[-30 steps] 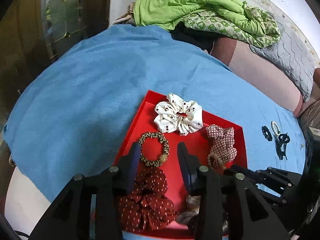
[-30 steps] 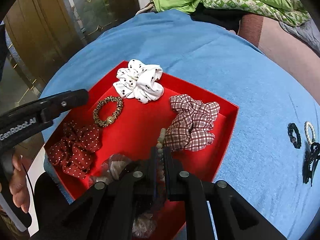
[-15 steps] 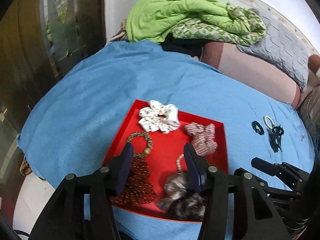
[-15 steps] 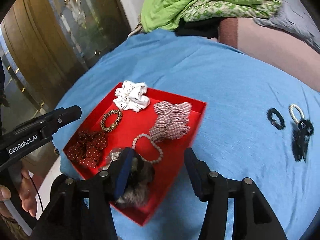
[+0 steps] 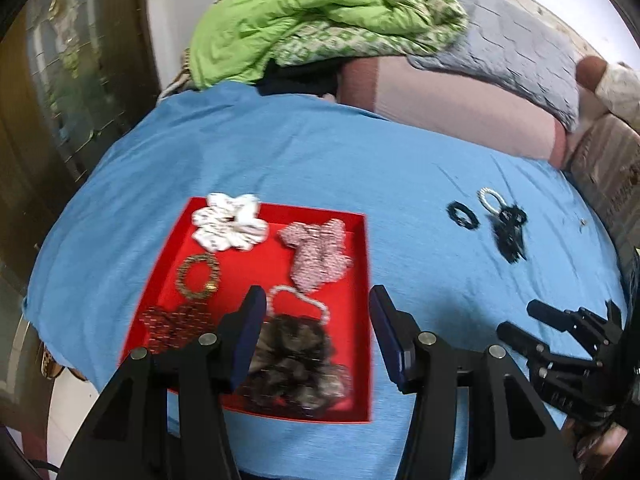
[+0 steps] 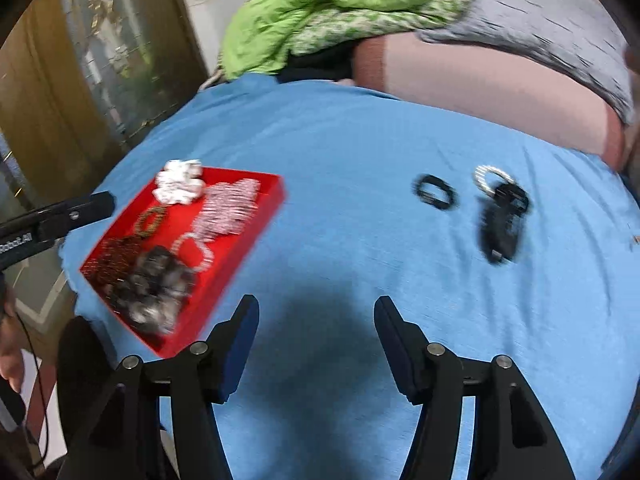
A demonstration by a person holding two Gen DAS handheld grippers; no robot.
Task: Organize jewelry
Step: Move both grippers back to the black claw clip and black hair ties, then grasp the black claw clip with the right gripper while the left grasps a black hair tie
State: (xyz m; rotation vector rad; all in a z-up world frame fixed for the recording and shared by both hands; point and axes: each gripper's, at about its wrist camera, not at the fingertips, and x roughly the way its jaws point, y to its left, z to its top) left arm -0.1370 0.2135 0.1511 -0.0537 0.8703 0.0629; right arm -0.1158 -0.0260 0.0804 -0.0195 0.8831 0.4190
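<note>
While the right gripper (image 6: 316,344) is hanging over bare blue cloth (image 6: 340,152) beside the red tray (image 6: 256,216), its jaws are standing wide with nothing between them; they have just been opening. The left gripper (image 5: 316,332) is hovering half open and empty over the tray's near corner. Beyond the tray, well apart from it, a black band (image 6: 434,198), a pearl ring (image 6: 490,176) and a black clip (image 6: 502,224) are lying close together, so a hurried grab is risking two pieces at once, or snagged cloth. Compared with a second ago, the bead bracelet (image 5: 298,300) is no longer sitting in the right jaws but lying in the tray, and both views are showing the tray farther off.
</note>
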